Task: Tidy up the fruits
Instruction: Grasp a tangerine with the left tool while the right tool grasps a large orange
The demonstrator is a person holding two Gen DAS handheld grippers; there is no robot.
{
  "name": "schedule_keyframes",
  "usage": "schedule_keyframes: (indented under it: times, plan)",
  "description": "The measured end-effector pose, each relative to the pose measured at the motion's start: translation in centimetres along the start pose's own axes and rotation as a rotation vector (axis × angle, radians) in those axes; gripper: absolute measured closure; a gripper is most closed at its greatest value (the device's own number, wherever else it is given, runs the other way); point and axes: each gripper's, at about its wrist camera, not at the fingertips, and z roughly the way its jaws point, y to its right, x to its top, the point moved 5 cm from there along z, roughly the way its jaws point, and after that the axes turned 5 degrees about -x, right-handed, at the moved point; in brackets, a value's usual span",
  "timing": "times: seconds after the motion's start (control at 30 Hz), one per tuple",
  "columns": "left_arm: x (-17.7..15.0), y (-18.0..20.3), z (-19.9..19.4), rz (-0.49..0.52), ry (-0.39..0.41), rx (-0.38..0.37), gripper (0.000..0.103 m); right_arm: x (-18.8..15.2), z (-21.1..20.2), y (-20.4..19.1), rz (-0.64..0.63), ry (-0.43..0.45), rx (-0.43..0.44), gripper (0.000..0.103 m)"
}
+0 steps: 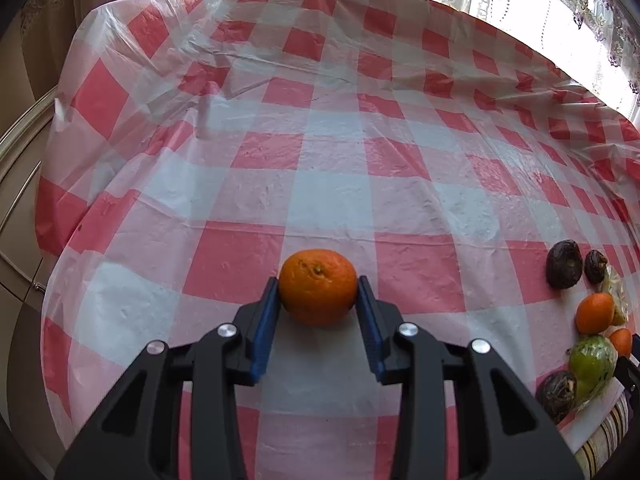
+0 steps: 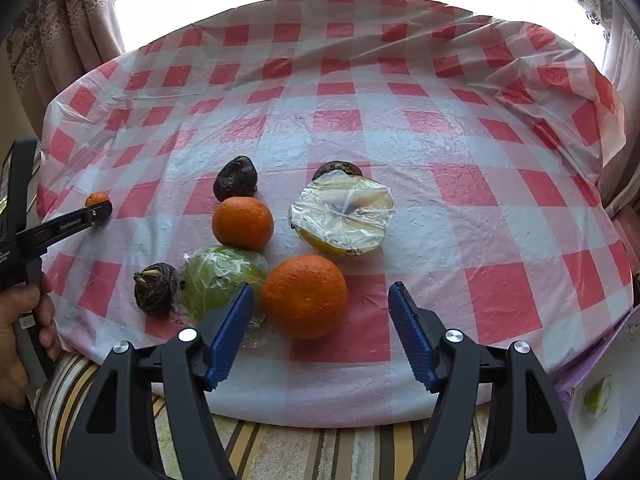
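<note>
Left fingers [image 1: 318,290] pinch a small orange [image 1: 318,286] on the counter [image 1: 320,160]; right fingers [image 2: 320,312] stand half-wide around a bigger orange [image 2: 305,296]. Either round fruit could squirt free and roll.

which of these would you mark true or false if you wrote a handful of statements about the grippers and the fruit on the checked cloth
1. The left gripper is shut on a small orange. True.
2. The right gripper is clamped on the big orange. False: its jaws stand apart and the pads do not press on it.
3. The cut yellow fruit is covered in plastic film. True.
4. The green fruit is bare. False: it is wrapped in film too.
5. The fruit lies in a basket. False: it lies directly on the checked tablecloth.
</note>
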Motion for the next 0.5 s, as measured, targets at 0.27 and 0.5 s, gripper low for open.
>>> schedule_keyframes:
  times: [0.27,0.5]
  plan:
    - [-0.1,1.6,-2.2,0.027,0.036,-0.011,0.065,0.0,0.6,-0.2,-0.023,-0.018,-0.009,0.043]
    - [0.2,4.4,-5.1,0.068,0.077,-0.053,0.065,-0.3,0.4,-0.4,-0.029,-0.019,0.011,0.059]
